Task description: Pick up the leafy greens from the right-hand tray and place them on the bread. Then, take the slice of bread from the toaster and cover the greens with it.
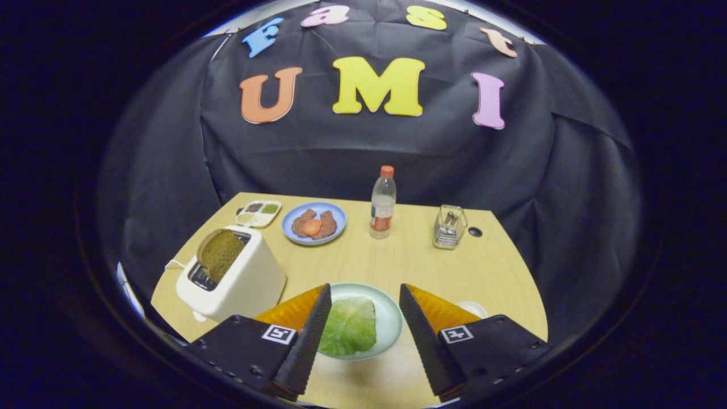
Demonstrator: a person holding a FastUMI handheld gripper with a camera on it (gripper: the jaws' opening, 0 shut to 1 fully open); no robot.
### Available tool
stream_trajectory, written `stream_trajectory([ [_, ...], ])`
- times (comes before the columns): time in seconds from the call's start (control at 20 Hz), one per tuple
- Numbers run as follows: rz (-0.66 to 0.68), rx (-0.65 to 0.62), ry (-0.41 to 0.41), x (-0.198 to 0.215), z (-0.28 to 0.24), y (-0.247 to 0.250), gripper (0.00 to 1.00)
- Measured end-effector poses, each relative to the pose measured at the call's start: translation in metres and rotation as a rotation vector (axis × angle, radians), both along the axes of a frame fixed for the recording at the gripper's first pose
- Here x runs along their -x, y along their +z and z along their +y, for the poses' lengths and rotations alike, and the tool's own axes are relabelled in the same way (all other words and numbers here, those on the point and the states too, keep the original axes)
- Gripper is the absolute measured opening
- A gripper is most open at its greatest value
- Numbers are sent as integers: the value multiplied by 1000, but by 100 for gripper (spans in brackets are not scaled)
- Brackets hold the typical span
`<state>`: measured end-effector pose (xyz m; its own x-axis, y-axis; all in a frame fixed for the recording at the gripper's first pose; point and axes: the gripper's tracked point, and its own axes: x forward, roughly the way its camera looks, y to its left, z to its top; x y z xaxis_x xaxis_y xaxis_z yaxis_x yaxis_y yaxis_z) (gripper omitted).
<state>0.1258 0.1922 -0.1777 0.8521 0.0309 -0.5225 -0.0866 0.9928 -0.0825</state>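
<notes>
Green leafy greens [349, 325] lie between my spread gripper [364, 295] fingers; I should lower squarely, then pinch the leaf's middle.

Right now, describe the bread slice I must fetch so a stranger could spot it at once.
On the wooden table, find the white toaster, ahead and left of the open hand-held gripper. The bread slice stands up out of its slot: dark brown, unlike the pale green lettuce leaf on the plate.

Even, soft light from above falls on the counter [397, 261], bright and sharp in the middle with only faint shadows, while the fisheye bends its far edges and the surroundings darken.
</notes>
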Motion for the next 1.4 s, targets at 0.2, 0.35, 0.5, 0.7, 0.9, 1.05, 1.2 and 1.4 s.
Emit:
stream_trajectory([
  [0.2, -96, -17, 17, 4, 19, 32, 91],
  [0.35, -159, -27, 16, 0, 34, 46, 92],
  [0.5, -139, -44, 38, -2, 60, 40, 92],
  [0.7, -104, -44, 72, -11, 98, 33, 93],
  [0.9, -83, -50, 121, -19, 146, 29, 93],
  [1.05, -67, -44, 161, -25, 179, 25, 93],
  [1.2, -47, -32, 178, -31, 203, 14, 93],
  [1.4, 31, -24, 161, -40, 222, -13, 93],
])
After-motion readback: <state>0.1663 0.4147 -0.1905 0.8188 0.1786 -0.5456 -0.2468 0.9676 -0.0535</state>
